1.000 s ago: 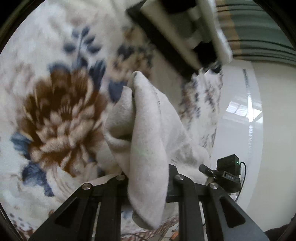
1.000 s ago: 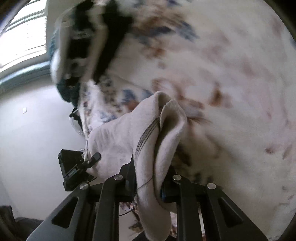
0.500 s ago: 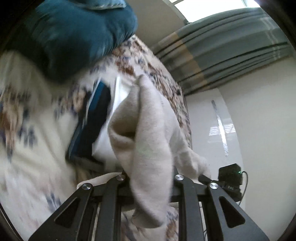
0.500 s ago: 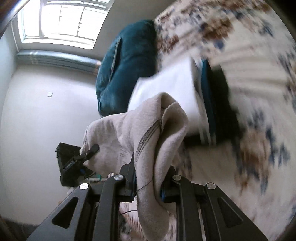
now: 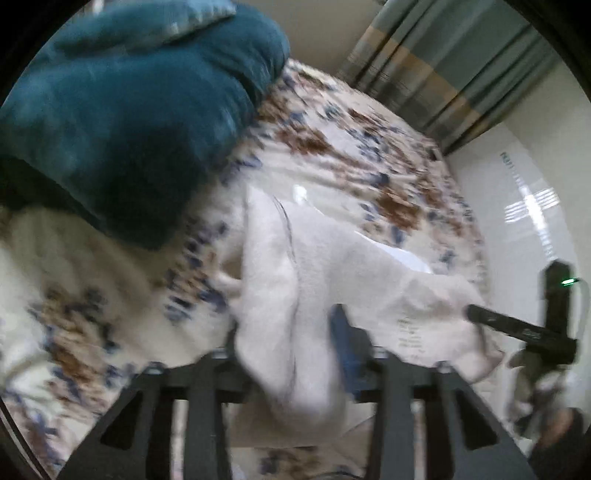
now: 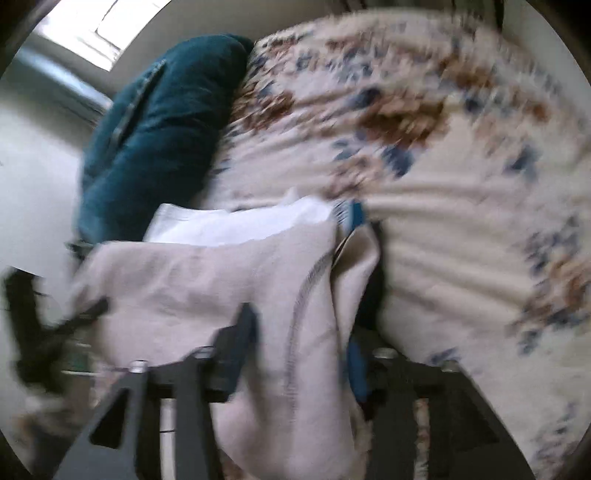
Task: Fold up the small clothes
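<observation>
A small cream garment (image 5: 295, 295) hangs stretched between my two grippers above a floral bedspread (image 5: 351, 155). In the left wrist view my left gripper (image 5: 291, 343) has its jaws parted, with the cloth draped between them. The right gripper's dark finger (image 5: 517, 328) shows at the garment's far end. In the right wrist view the garment (image 6: 221, 288) lies over my right gripper (image 6: 299, 343), whose jaws also stand apart around a seam. A folded white piece (image 6: 236, 221) lies just beyond the garment. Both views are blurred.
A large teal cushion (image 5: 122, 122) lies at the back left of the bed and also shows in the right wrist view (image 6: 155, 125). Striped curtains (image 5: 443, 66) hang beyond the bed. A white glossy floor (image 5: 524, 206) is to the right. A window (image 6: 103, 29) is at upper left.
Both grippers have swung with the garment toward the cushion end of the bed. Their jaws, clamped on the cloth before, now stand apart. The garment has spread wider between them.
</observation>
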